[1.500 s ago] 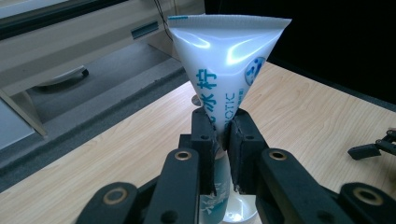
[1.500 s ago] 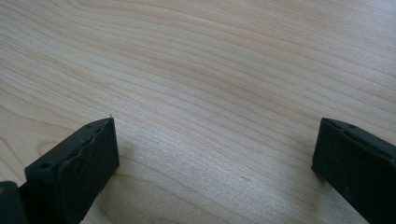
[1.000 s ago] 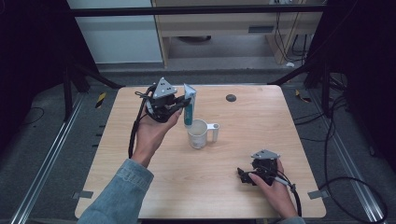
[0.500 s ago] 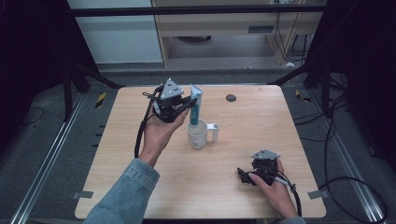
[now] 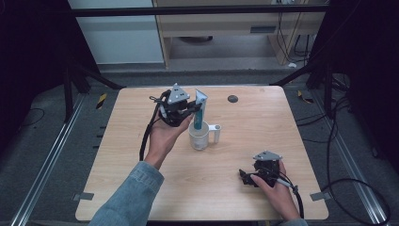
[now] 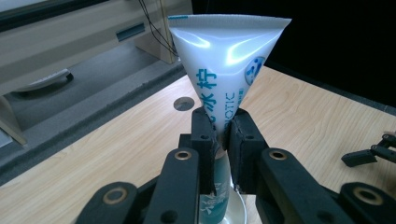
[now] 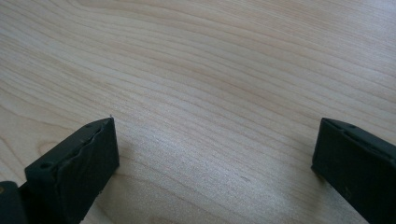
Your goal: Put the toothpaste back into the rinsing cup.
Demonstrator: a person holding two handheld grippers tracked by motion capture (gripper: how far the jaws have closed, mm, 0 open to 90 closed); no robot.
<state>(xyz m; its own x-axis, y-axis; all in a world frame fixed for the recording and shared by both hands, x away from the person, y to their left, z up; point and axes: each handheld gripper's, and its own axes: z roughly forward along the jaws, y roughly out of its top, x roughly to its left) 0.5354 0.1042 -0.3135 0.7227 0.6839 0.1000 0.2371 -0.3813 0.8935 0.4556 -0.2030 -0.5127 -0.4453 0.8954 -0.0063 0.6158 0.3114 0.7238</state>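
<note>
Your left tool [image 5: 192,112] is clamping a tube [image 5: 199,109] near its middle, both pads pressing on the white plastic. In the left gripper view the tube [image 6: 227,70] is standing upright between the black fingers [image 6: 204,135], its flat crimped end on top and blue lettering facing the camera. Its lower end is sitting inside the mug [image 5: 201,137], whose handle is pointing toward your right side; whether the tube is touching the bottom of the mug cannot be told. You are holding that tool from below, your hand [image 5: 163,136] reaching in over the middle of the counter [image 5: 122,141].

Your right tool [image 5: 245,177] is resting low near the right front part of the counter, well apart from the mug. Its jaws are standing wide with nothing between them; the right gripper view is showing bare wood between the two fingers [image 7: 79,163]. Your right hand [image 5: 277,190] is gripping its body from behind.

A small dark round hole [image 5: 232,98] is lying in the counter beyond the mug.
</note>
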